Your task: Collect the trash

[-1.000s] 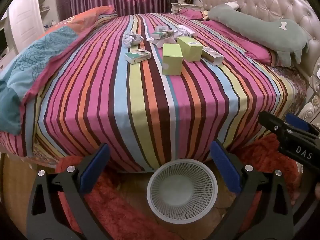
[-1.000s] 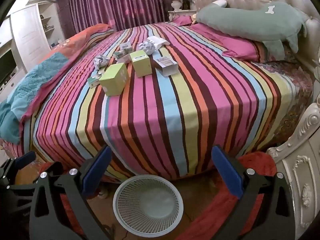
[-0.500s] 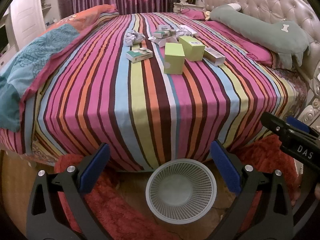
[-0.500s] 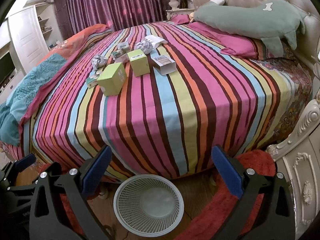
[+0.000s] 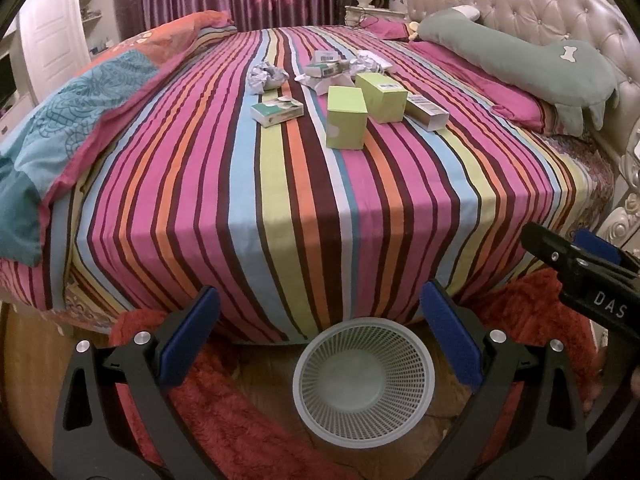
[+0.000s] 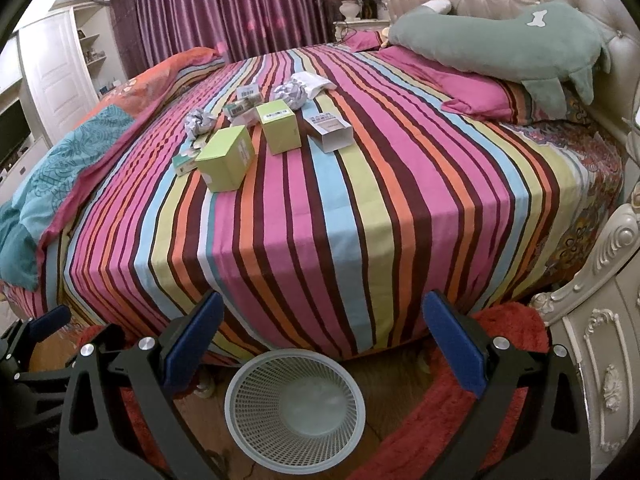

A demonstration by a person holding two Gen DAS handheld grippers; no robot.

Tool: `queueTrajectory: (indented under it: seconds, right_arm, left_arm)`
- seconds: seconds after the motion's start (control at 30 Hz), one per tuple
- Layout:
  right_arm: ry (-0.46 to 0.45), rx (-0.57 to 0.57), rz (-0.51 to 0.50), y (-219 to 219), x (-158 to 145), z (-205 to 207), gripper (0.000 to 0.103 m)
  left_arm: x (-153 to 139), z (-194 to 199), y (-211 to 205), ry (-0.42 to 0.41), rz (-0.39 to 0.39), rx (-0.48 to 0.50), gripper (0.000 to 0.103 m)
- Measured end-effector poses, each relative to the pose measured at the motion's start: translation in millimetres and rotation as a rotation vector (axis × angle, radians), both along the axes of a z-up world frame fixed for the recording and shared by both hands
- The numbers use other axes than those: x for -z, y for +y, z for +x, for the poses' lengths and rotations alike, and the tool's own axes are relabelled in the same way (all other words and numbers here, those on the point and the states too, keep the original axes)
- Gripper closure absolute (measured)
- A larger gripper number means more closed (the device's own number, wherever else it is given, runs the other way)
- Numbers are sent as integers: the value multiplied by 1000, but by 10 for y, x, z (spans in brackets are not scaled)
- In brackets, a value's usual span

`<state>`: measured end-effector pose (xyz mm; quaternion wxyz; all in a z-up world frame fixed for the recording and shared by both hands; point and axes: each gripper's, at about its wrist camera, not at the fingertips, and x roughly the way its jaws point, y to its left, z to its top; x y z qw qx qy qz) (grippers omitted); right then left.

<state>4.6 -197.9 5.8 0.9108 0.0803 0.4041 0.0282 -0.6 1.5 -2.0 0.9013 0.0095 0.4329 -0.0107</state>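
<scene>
Trash lies in a cluster on the striped bed (image 5: 304, 184): two green boxes (image 5: 346, 117) (image 6: 226, 157), a white-and-green carton (image 5: 277, 111), a brown-and-white box (image 6: 331, 131), crumpled paper balls (image 5: 266, 77) (image 6: 291, 95) and small labelled boxes (image 5: 326, 67). A white mesh wastebasket (image 5: 363, 376) (image 6: 295, 405) stands on the floor at the bed's foot. My left gripper (image 5: 320, 340) and right gripper (image 6: 322, 342) hover above the basket, both open and holding nothing, far from the trash. The right gripper (image 5: 580, 264) shows at the left wrist view's right edge.
A green plush pillow (image 6: 508, 46) and pink pillows lie by the tufted headboard (image 5: 520, 4). A folded teal and orange quilt (image 5: 60, 128) covers the bed's left side. A red shaggy rug (image 5: 248, 432) surrounds the basket. An ornate cream nightstand (image 6: 600, 368) stands right.
Both grippers have risen slightly and tilted toward the bed, so the trash cluster sits lower in both views. Nothing was picked up; both stay open.
</scene>
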Motion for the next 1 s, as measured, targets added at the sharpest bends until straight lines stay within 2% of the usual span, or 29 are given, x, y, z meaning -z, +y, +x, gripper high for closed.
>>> queueTrajectory:
  seconds: [1.0]
  right_arm:
    - [8,-1,0,-17,11,5,7]
  left_arm:
    - [20,9,13,8,-6,0,6]
